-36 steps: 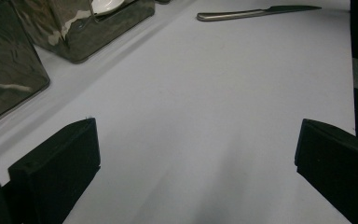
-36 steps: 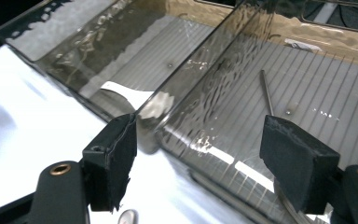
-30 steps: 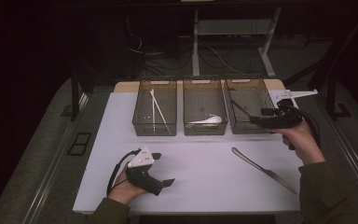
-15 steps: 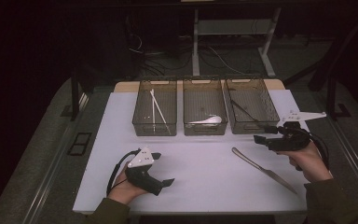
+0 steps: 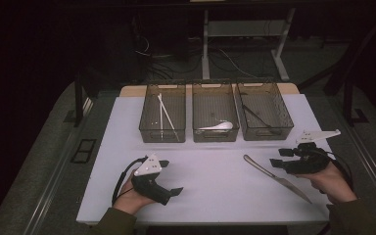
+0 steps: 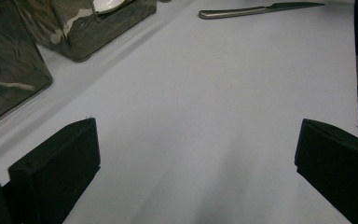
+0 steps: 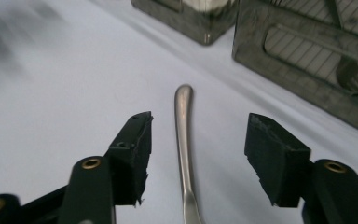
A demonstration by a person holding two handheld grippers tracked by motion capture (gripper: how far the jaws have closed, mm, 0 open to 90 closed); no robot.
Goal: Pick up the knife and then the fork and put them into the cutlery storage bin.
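Down from the right bin has come the right gripper [image 5: 277, 157], and it now sits low over the knife [image 5: 276, 178], which lies flat on the white table [image 5: 215, 196] in front of the bins, handle end toward them and blade toward the near right corner. A second ago that gripper hung at the front of the right bin [image 5: 264, 116]; half a second ago it was partway down. In the right gripper view its jaws stand spread wide, one on each side of the knife's handle [image 7: 182, 140], neither pad touching the steel. My reading is that the reach is done and the grasp is not yet made: closing on the handle looks like the next step, and the jaws seem well lined up across it. The thin, smooth handle lying flush on the table could slip or skate if the pads close too high.

The knife itself has not shifted. Behind it, the middle bin [image 5: 214, 117] holds a white spoon [image 5: 217, 126], the left bin [image 5: 162, 117] holds white chopsticks [image 5: 166, 116], and a dark utensil lies in the right bin. The left gripper [image 5: 175, 191] has stayed put near the front edge, jaws spread and holding nothing; in its view the knife [image 6: 261, 9] lies well ahead across bare table.
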